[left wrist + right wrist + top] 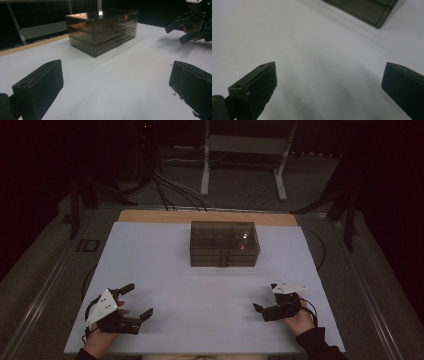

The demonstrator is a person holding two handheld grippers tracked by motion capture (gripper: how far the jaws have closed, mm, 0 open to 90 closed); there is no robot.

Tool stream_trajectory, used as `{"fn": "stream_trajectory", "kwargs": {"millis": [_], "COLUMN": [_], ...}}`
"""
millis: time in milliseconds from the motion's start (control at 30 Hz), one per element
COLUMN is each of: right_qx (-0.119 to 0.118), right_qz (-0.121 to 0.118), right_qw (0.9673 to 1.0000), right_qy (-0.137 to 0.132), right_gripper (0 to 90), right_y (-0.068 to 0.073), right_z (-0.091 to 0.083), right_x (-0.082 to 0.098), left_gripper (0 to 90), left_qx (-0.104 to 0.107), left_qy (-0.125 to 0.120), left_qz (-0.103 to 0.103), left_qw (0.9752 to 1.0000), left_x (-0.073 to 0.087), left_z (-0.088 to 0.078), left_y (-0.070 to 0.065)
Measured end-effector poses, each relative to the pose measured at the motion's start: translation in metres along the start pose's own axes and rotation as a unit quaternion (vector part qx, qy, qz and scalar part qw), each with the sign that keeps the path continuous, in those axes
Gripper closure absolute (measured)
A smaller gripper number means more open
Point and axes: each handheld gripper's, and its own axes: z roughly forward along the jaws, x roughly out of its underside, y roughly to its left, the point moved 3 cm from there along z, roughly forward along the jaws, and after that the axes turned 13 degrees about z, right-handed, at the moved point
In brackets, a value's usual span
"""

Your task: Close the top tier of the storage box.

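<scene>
Smoke-tinted, see-through plastic three-drawer box (224, 243) standing mid-desk toward the far edge, drawer fronts facing the near edge. White-topped desk (165, 270) otherwise bare around it.

Left hand-held gripper (134, 302) near the front-left corner, jaws spread wide, nothing between them. Right hand-held gripper (267, 297) near the front-right corner, jaws likewise spread and empty. Both well apart from the box.

Step in hand, as judged: approach to the box, probably to open a drawer. To do well:
- Advance one hand-held gripper toward the chosen drawer's small pull, jaws kept spread until they straddle it.
- Brace the box with the other hand-held gripper on top or at a side wall; a light plastic box likely to slide toward the near edge when a drawer is tugged.
- Pull straight toward the near edge, level, to avoid jamming the drawer.

View comparison:
- Left gripper view: three stacked drawer fronts (117, 31) with their pulls, one corner of the box, and the right hand-held gripper (185, 30) farther off at upper right. Small objects in the top drawer, too blurred to identify.
- Right gripper view: camera tipped down at the desk surface; one bottom corner of the box (372, 10) at the top edge, no drawer fronts readable.
- High view: overall layout, box lid and top compartments, wooden strip (150, 216) along the far edge.
</scene>
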Motion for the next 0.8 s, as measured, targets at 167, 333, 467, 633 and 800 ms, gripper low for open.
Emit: {"fn": "stream_trajectory", "kwargs": {"millis": [167, 333, 467, 633, 800], "right_qx": [-0.008, -0.012, -0.015, -0.019, -0.022], "right_qz": [-0.010, -0.016, -0.016, -0.016, -0.018], "right_qw": [0.9999, 0.9998, 0.9997, 0.9996, 0.9995], "right_qy": [-0.006, -0.007, -0.009, -0.016, -0.016], "right_gripper": [0.0, 0.0, 0.0, 0.0, 0.0], "right_y": [0.005, 0.008, 0.008, 0.009, 0.010], "right_z": [0.002, 0.001, 0.000, -0.004, -0.004], "right_x": [-0.003, -0.005, -0.005, -0.005, -0.005], "left_gripper": [0.2, 0.2, 0.2, 0.2, 0.2], "left_qx": [0.000, -0.003, -0.003, -0.003, -0.001], "left_qy": [0.001, 0.001, 0.001, 0.000, -0.001], "left_qz": [0.001, 0.002, 0.003, 0.002, 0.001], "left_qw": [1.0000, 1.0000, 1.0000, 1.0000, 1.0000], "left_x": [0.000, 0.000, 0.000, 0.000, -0.001], "left_z": [0.000, -0.002, -0.002, -0.002, -0.001], "left_y": [-0.001, 0.000, 0.000, -0.001, -0.001]}}
